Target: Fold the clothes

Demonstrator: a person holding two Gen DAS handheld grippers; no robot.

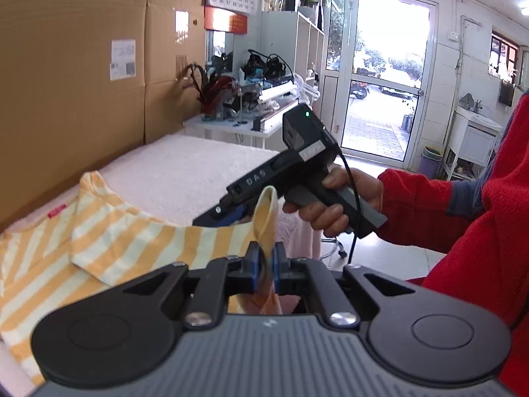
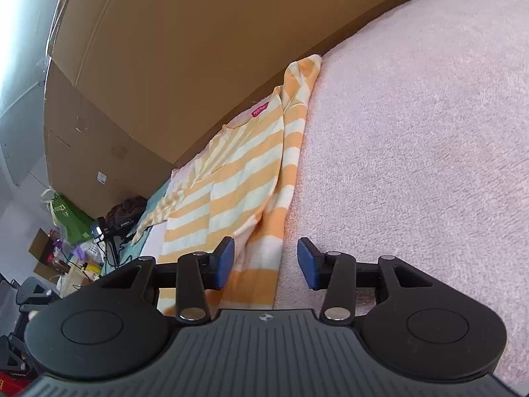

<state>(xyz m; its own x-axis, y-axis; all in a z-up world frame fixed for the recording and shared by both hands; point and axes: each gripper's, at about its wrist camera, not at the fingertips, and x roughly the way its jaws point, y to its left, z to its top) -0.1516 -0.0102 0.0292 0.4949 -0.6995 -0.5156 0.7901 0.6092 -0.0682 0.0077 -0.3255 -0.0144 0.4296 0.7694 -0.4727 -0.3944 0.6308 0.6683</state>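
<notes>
A yellow and white striped shirt [image 1: 109, 231] lies partly folded on a pink fleece blanket [image 1: 178, 172]. My left gripper [image 1: 266, 259] is shut on the shirt's hem edge, and a fold of cloth stands up between its blue pads. The right gripper shows in the left wrist view [image 1: 231, 213], held in a hand just beyond that edge. In the right wrist view my right gripper [image 2: 266, 263] is open, hovering over the shirt's [image 2: 244, 178] near edge where it meets the blanket [image 2: 413, 152]. A pink neck label [image 2: 259, 110] shows at the far end.
Large cardboard boxes [image 1: 82, 66] stand along the far side of the blanket. A white table with cables and tools [image 1: 244, 106] stands beyond it. A glass door [image 1: 383, 76] is at the back. The person's red sleeve [image 1: 463, 205] is at the right.
</notes>
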